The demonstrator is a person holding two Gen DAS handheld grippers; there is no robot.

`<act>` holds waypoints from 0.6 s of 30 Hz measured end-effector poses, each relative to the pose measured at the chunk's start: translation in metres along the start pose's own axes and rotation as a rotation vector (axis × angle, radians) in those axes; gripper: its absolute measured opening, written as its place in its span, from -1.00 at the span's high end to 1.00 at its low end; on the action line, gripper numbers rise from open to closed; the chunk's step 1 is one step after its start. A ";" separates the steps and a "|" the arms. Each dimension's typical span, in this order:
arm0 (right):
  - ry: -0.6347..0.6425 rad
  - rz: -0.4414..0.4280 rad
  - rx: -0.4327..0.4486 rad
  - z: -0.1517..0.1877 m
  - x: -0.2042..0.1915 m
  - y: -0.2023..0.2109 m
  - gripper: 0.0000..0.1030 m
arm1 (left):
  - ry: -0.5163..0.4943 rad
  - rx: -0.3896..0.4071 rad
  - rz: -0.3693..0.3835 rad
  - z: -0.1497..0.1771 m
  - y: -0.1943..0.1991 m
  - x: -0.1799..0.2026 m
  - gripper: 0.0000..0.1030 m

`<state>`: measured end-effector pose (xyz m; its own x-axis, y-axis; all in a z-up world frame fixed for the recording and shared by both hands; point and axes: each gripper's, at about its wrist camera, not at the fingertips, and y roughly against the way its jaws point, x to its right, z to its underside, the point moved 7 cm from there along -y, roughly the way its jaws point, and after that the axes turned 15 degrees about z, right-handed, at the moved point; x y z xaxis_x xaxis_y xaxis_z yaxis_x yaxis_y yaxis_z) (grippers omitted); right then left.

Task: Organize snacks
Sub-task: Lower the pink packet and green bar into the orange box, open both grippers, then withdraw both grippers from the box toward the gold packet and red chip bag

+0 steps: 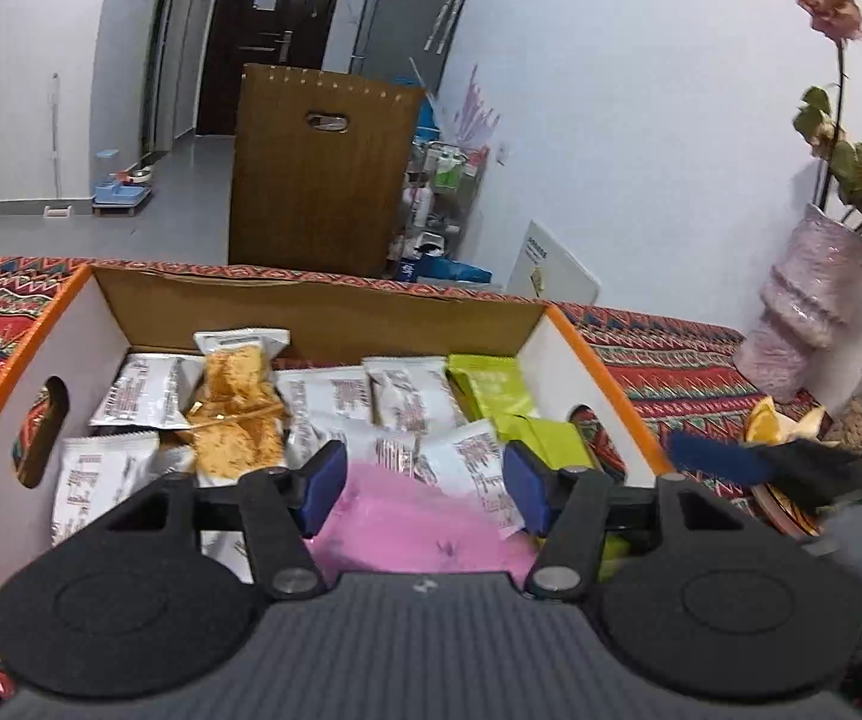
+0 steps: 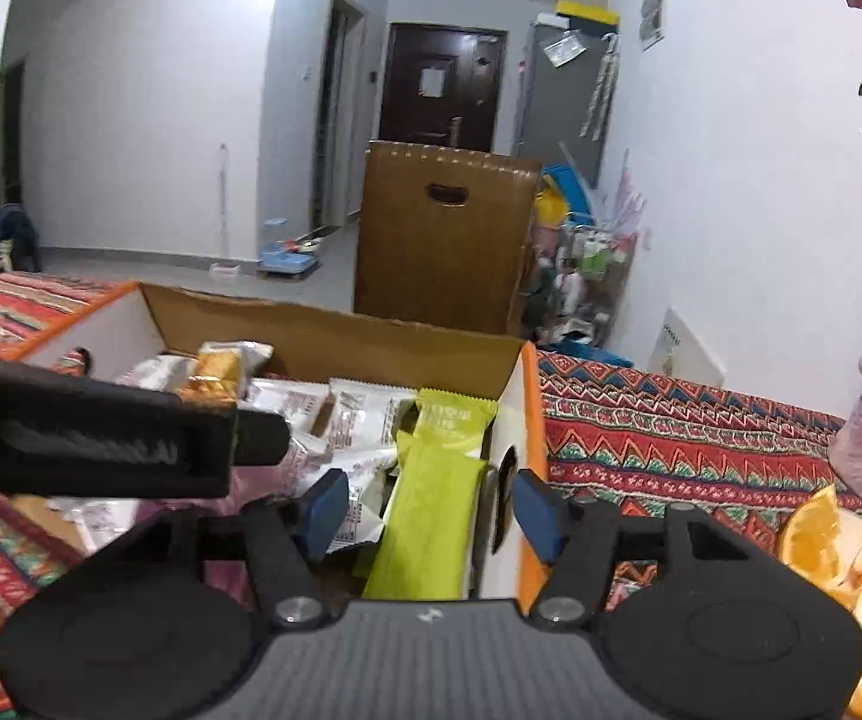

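An open cardboard box (image 1: 323,312) with orange rims holds several snack packets: white ones (image 1: 143,399), an orange cracker packet (image 1: 236,408), green ones (image 1: 490,384) and a pink packet (image 1: 413,522). My left gripper (image 1: 425,489) is open above the pink packet, inside the box's near side. My right gripper (image 2: 431,510) is open over the box's right wall (image 2: 505,414), with a green packet (image 2: 431,516) between its fingers, untouched. The left gripper's body (image 2: 89,432) crosses the right wrist view at left.
The box sits on a table with a red patterned cloth (image 2: 670,438). A pink vase (image 1: 808,312) with flowers stands at the right. A plate of orange slices and peel (image 2: 838,546) lies right of the box. A brown chair back (image 1: 323,162) stands behind the table.
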<state>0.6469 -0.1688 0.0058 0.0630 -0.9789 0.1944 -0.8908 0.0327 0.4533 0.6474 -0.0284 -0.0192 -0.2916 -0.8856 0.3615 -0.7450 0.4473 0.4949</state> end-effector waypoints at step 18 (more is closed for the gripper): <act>-0.123 0.001 0.133 -0.048 0.068 0.058 -0.19 | -0.077 0.022 0.092 0.007 0.062 0.020 -0.61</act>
<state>0.6208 -0.2236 0.0868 0.0139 -0.9964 0.0835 -0.9429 0.0148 0.3329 0.5909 -0.0189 0.0134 -0.4041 -0.8481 0.3428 -0.7253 0.5254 0.4448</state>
